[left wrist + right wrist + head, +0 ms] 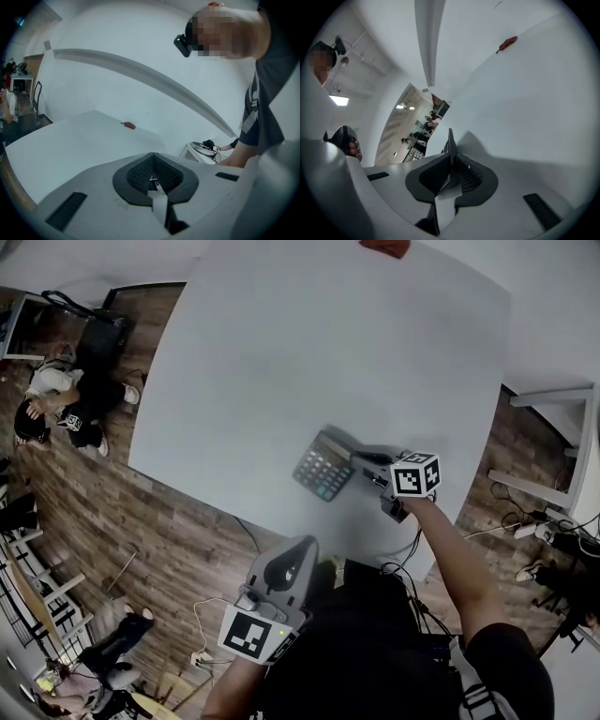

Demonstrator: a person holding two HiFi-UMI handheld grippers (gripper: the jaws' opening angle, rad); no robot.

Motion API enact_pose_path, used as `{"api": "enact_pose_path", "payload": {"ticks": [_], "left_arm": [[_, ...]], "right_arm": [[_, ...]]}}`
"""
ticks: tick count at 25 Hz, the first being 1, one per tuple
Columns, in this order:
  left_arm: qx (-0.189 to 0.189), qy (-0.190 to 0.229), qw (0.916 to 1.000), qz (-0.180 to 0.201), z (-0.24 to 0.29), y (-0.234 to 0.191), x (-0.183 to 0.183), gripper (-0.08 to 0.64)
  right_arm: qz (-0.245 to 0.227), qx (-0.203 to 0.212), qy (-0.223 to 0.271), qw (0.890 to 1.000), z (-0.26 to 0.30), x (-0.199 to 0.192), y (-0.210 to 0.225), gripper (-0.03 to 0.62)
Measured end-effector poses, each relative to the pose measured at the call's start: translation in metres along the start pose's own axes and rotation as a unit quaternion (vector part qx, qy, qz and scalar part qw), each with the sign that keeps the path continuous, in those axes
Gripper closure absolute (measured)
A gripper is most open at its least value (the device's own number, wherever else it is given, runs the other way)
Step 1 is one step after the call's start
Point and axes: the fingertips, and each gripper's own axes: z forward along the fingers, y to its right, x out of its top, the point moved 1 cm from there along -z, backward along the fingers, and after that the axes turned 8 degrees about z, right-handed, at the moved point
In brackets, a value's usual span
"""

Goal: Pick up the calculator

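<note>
1. Our left hand-held gripper (pixel 296 559) hangs off the tabletop (pixel 281 352), jaws together, empty.
2. The calculator (pixel 323 466) lies near the tabletop's near edge, well apart from that gripper.
3. Our right hand-held gripper (pixel 367 465) clamps the calculator's right edge.

Calculator (pixel 323 466) near table's (pixel 281 352) front edge
</note>
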Motion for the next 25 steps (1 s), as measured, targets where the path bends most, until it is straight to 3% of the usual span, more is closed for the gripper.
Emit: {"api": "enact_pose_path", "payload": {"ticks": [11, 19, 25], "left_arm": [[0.004, 0.01, 0.9999, 0.009, -0.017, -0.003, -0.006, 0.555], [-0.006, 0.032, 0.9992, 0.024, -0.04, 0.003, -0.006, 0.555], [-0.013, 0.059, 0.9978, 0.029, -0.066, 0.012, -0.002, 0.554]], "right_arm": [[0.029, 0.029, 0.033, 0.999, -0.015, 0.018, -0.023, 0.538], [0.026, 0.059, 0.084, 0.994, -0.051, 0.03, -0.087, 0.537], [0.01, 0.081, 0.112, 0.99, -0.085, 0.018, -0.149, 0.537]]}}
